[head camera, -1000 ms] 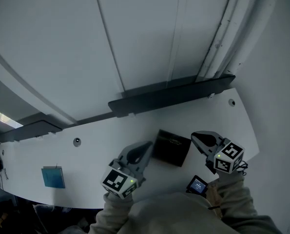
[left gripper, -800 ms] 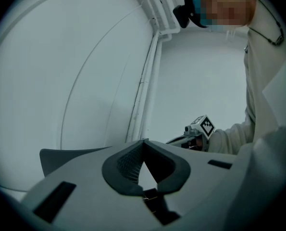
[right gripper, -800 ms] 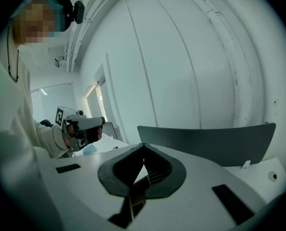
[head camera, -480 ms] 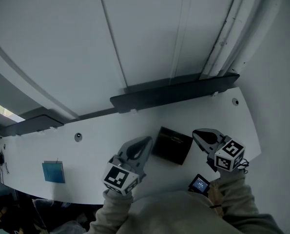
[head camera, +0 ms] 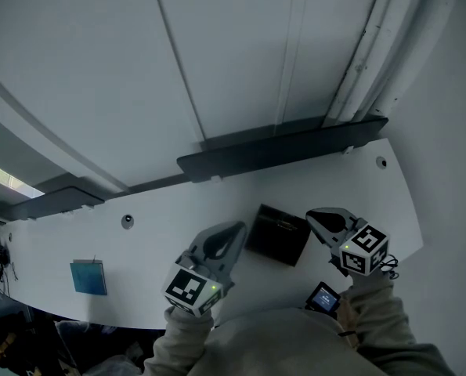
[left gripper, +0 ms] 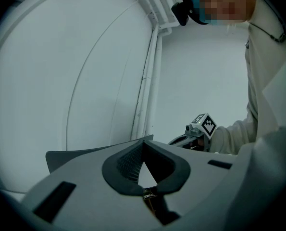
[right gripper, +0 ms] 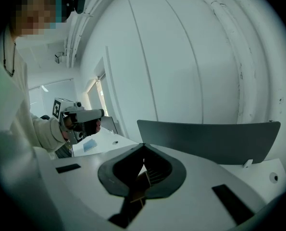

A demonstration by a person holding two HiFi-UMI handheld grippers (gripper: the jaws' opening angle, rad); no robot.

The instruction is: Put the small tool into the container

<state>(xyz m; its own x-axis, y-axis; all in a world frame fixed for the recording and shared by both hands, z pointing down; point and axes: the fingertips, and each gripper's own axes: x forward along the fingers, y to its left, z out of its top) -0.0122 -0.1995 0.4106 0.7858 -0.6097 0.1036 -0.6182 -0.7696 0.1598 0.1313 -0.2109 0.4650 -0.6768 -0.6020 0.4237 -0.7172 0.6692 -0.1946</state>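
Box on table, flanked.
My left gripper and right gripper sit either side, both with jaws together, gripping nothing.

White tabletop fills the view. Along its far edge stands a long dark panel, and another dark panel runs off its far left edge. On its left end lies a small blue square. A round grommet sits near mid-left, another grommet at its far right corner. Pale pipes climb the wall beyond that corner.
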